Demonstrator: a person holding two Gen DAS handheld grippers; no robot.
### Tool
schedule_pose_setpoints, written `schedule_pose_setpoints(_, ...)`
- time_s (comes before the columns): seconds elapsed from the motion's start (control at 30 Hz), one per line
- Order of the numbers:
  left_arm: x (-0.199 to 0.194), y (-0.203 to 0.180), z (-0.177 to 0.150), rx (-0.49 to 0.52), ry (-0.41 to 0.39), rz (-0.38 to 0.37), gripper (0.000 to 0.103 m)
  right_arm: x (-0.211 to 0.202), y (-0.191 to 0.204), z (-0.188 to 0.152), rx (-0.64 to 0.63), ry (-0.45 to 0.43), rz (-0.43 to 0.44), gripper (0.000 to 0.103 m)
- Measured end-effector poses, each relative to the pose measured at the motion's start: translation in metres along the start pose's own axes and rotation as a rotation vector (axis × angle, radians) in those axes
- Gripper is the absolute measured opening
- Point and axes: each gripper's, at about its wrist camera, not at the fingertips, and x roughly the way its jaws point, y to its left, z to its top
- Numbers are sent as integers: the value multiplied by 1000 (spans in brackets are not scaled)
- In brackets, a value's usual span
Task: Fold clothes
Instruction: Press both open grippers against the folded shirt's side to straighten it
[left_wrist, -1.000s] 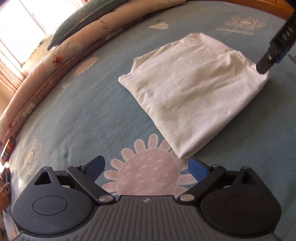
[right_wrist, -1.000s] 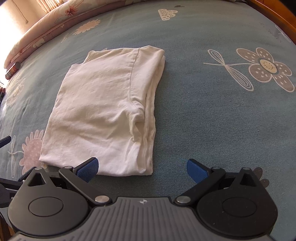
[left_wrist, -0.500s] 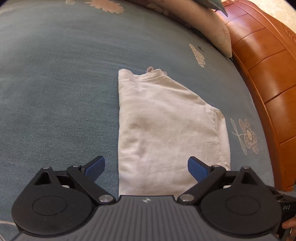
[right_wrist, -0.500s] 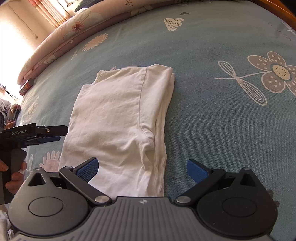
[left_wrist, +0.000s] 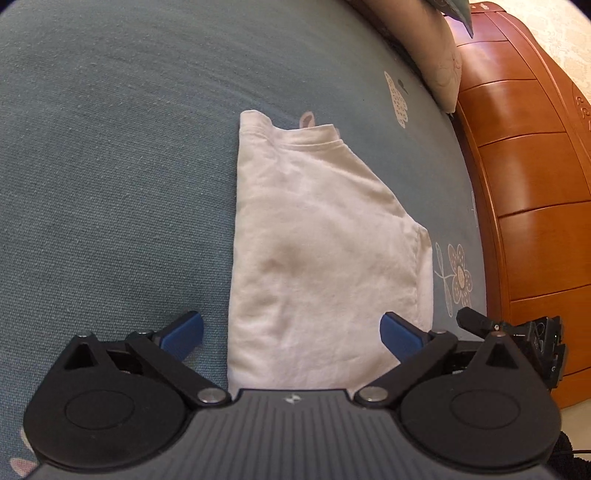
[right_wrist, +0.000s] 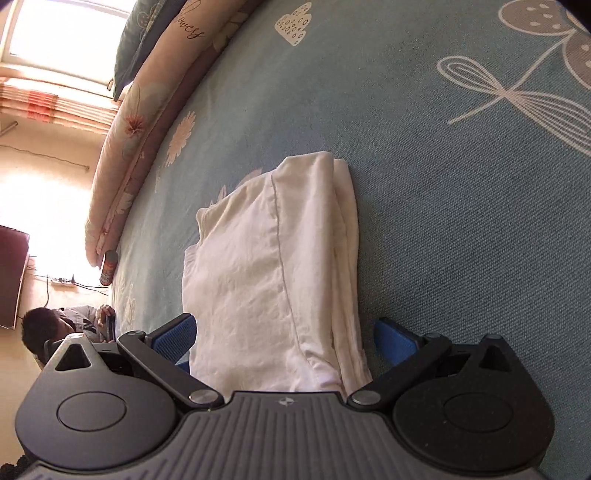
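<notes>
A white T-shirt (left_wrist: 317, 243) lies folded into a rectangle on the blue bedspread (left_wrist: 110, 166). My left gripper (left_wrist: 291, 332) is open, its blue pads straddling the near edge of the cloth from above. In the right wrist view the same T-shirt (right_wrist: 273, 273) shows its stacked folded edge on the right. My right gripper (right_wrist: 284, 336) is open too, low over the shirt's near end, with one pad on each side of it. Neither gripper pinches the fabric. Part of the right gripper (left_wrist: 517, 336) shows at the left view's lower right.
A wooden footboard (left_wrist: 524, 166) borders the bed on the right. Rolled quilts and pillows (right_wrist: 147, 122) line the far edge, with a can (right_wrist: 108, 267) beside them. A person (right_wrist: 62, 325) sits past the bed's left side. Flower prints (right_wrist: 517, 85) mark the bedspread.
Both grippers have swung round and come down to the shirt's near edges, each one straddling it. The right one dropped much lower. The shirt has not moved.
</notes>
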Motion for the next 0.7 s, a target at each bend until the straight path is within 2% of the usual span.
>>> schedule_pose_setpoints(0.27, 16, 3, 35, -4, 3, -114, 102, 34, 11, 45, -39, 27, 41, 103)
schedule_pose_setpoints(0.4, 14, 12, 33, -36, 10, -176, 102, 29, 1, 41, -20, 39, 90, 103)
schedule_pose_setpoints(0.5, 13, 24, 15, -117, 60, -245, 102, 21, -7, 28, 18, 86, 124, 103)
schedule_pose_setpoints(0.63, 15, 19, 2, -82, 81, -234, 102, 18, -8, 6, 1, 140, 159, 103)
schedule_pose_setpoints(0.7, 19, 16, 6, -75, 84, -233, 102, 20, -6, 3, -16, 163, 166, 103)
